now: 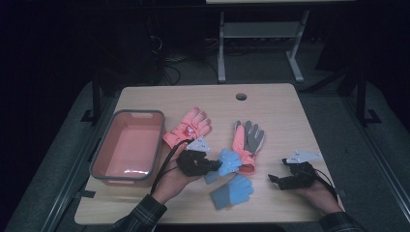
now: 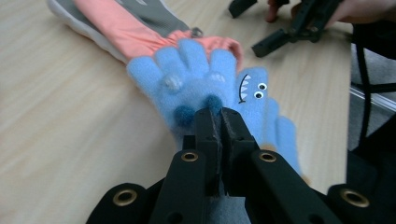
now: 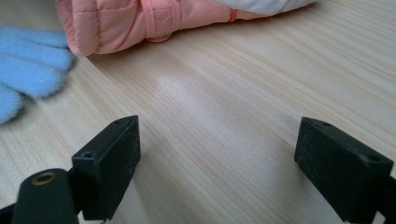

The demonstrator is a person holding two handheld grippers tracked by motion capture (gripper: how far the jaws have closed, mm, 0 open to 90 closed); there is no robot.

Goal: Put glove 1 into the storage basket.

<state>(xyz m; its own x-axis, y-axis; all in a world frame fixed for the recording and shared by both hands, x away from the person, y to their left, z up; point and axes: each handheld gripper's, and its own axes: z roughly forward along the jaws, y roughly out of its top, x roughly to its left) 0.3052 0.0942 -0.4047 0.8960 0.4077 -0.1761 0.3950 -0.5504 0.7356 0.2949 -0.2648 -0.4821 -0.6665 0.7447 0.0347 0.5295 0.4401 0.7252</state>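
The tabletop (image 1: 270, 104) carries everything. A grey-rimmed pink bin (image 1: 126, 147) sits well to the left of the held blue glove (image 1: 227, 162). A pink glove (image 1: 189, 126) lies between bin and blue glove; a pink-and-grey glove (image 1: 246, 140) touches the blue glove's far side. A second blue glove (image 1: 233, 191) lies just nearer the person. The left gripper (image 2: 219, 122) has its jaws closed on the blue glove. The right gripper (image 3: 217, 158), well right of it, rests with jaws wide apart.

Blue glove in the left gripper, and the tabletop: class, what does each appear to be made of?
Blue glove: apparently soft fleece or knit, matte, with a fuzzy nap. Tabletop: looks like pale wood or wood-look laminate, smooth, with straight grain lines and a faint sheen.
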